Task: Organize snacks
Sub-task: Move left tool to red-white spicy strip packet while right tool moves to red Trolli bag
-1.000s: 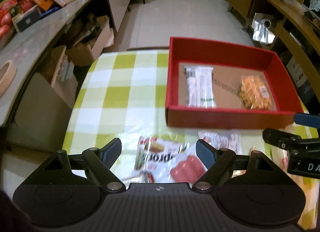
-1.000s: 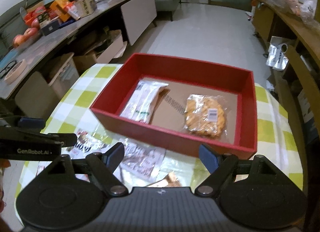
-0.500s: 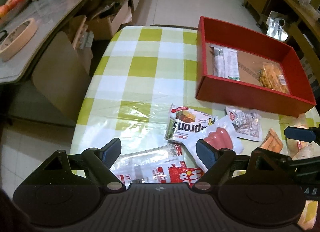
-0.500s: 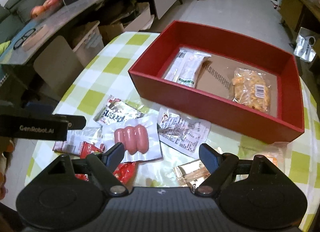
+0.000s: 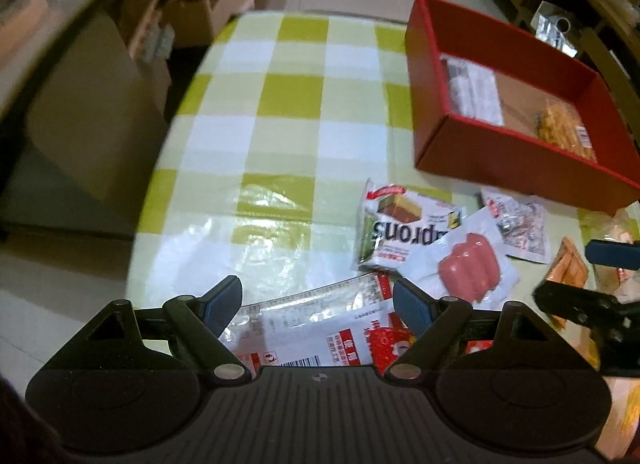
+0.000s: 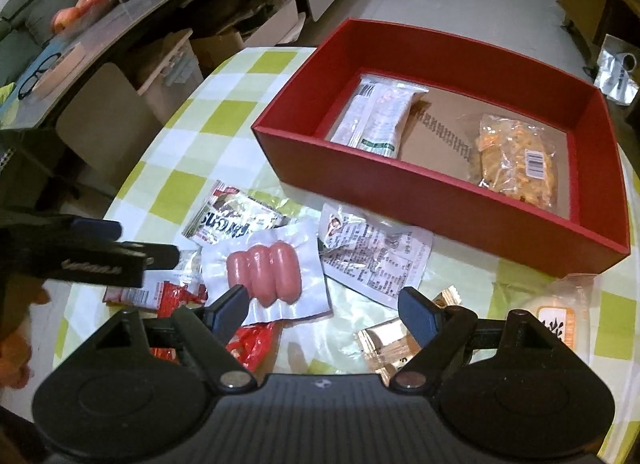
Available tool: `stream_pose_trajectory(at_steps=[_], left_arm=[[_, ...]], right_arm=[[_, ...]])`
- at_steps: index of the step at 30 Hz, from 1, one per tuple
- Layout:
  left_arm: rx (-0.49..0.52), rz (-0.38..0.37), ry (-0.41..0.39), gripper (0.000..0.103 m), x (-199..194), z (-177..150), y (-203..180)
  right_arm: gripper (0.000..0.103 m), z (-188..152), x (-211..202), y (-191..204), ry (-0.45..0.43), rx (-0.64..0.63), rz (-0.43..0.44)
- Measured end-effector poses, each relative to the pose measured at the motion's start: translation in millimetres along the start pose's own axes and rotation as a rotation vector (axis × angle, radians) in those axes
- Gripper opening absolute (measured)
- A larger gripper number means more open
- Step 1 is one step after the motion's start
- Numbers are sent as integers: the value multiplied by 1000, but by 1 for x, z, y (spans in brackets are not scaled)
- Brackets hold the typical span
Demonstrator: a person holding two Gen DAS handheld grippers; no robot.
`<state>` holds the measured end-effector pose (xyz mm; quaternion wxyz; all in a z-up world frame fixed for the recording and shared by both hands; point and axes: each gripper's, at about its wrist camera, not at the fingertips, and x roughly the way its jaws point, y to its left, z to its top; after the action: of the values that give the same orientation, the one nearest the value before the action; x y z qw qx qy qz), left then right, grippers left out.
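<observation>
A red box (image 6: 448, 199) stands on the checked tablecloth (image 5: 288, 95) and holds a white wrapped bar (image 6: 380, 111) and a bag of orange snacks (image 6: 516, 159). In front of it lie loose snacks: a sausage pack (image 6: 264, 268), a white "aprons" packet (image 5: 400, 232), a printed sachet (image 6: 372, 252), gold wrapped pieces (image 6: 388, 340) and a red-and-white pack (image 5: 316, 324). My left gripper (image 5: 318, 300) hangs open over the red-and-white pack. My right gripper (image 6: 324, 308) is open just above the table between the sausage pack and the gold pieces. Neither holds anything.
A round bun in clear wrap (image 6: 560, 320) lies at the table's right edge. To the left stand a long counter (image 6: 120, 11) with fruit and boxes, and cardboard boxes (image 6: 224, 43) on the floor. The left half of the tablecloth is bare.
Both grippers have tilted down and drawn back from the red box toward the near snack pile. The loose packets have come fully into view under them. Both stayed open.
</observation>
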<state>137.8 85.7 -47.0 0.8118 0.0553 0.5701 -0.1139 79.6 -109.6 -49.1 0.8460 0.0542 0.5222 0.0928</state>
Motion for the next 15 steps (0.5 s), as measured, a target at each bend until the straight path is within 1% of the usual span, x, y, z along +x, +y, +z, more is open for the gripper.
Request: stream_pose_trajectory(at_steps=[5,7,9,10,12,13,15], left_arm=[[-21,-30,25,87,18,0,12],[-22,-60,46,87,24,-2,15],[-23,-65,66,88,27,-6,16],[-12,-69,63,88,25,-8,15],[-1,-98,80,90,22,-17,13],[-5,-116,101,91,21,-22,14],[1,-123,111,91,15,-33,12]], right_arm=[[87,0,-2,-1,1,-1,7],[87,-1,-3,-2,1,-2,9],[87,-1,-4,-5,3,3,6],[87,-1,-4,-6,5,6,5],[87,-2,-4,-8,7,10,4],[87,-2,-5,-9,7,11,5],[87,-2,-8,-8,3,9,8]])
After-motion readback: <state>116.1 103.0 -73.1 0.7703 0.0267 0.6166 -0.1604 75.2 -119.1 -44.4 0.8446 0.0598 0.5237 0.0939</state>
